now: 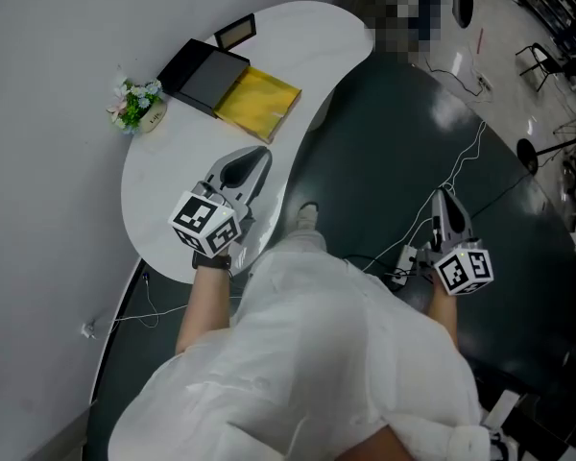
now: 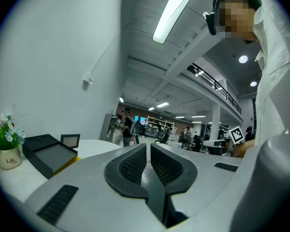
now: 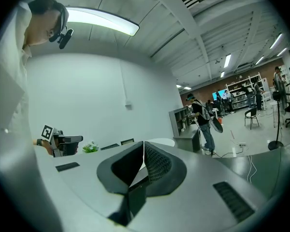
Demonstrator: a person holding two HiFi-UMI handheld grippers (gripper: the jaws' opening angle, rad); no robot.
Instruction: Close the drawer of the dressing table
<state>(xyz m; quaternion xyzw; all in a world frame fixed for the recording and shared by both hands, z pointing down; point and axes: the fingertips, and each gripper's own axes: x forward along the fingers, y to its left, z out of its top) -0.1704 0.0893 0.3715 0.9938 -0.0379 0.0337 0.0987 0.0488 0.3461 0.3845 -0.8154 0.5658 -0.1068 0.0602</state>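
Observation:
The white dressing table (image 1: 168, 195) has a curved top and stands against the wall; no drawer shows in any view. My left gripper (image 1: 257, 154) hovers over the table's front part, shut, with nothing between its fingers. In the left gripper view its jaws (image 2: 148, 148) meet tip to tip and point along the tabletop. My right gripper (image 1: 443, 196) hangs over the dark floor to the right of the table, also shut and empty. In the right gripper view its pads (image 3: 153, 164) touch at the tip, and the left gripper (image 3: 64, 143) appears at the far left.
On the table lie a black box (image 1: 204, 73), a yellow folder (image 1: 261, 102), a small frame (image 1: 235, 33) and a little flower pot (image 1: 134, 106). White cables (image 1: 453, 176) trail over the floor. My shoe (image 1: 308, 215) is by the table's edge. People stand far back in the hall (image 3: 203, 122).

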